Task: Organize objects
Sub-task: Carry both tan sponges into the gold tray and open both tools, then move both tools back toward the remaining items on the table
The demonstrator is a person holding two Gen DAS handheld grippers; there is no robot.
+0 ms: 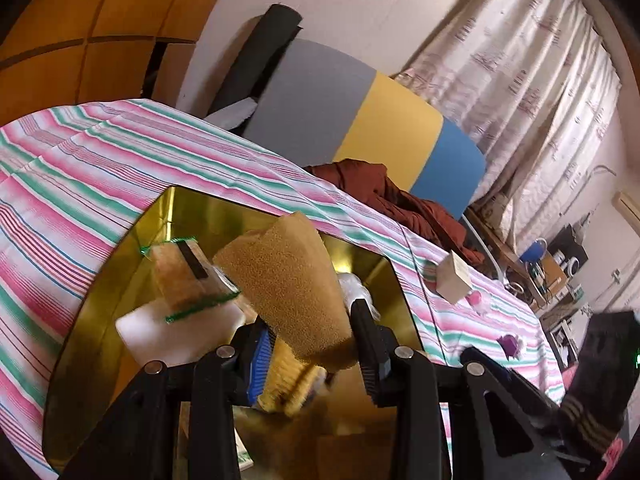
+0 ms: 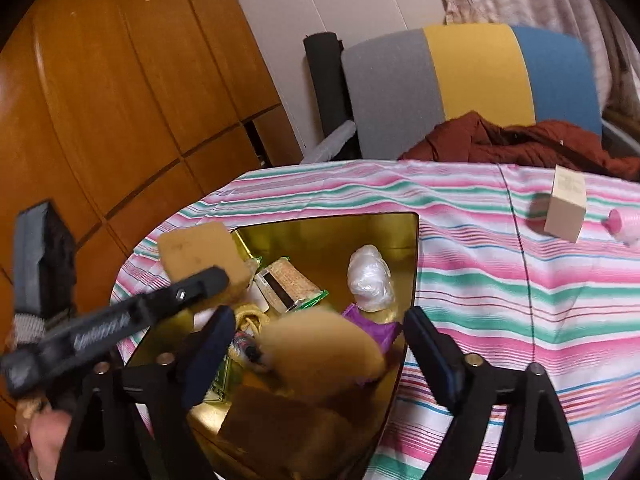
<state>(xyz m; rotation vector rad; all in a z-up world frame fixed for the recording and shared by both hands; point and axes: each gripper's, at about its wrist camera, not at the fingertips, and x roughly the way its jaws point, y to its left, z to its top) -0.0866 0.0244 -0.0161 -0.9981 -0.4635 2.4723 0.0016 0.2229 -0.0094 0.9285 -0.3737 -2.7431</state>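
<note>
Porous tan sponge (image 1: 288, 280) in left gripper (image 1: 312, 344).

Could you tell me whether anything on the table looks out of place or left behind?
Yes: a small beige box and a pink-capped item sit loose on the striped tablecloth, apart from the gold tray holding the other things. The left gripper holds a tan sponge over the tray.

left gripper (image 1: 316, 332): I've got jaws clamped on sponge (image 1: 288, 280), tilted down
right gripper (image 2: 320, 344): jaws spread wide, nothing gripped
</note>
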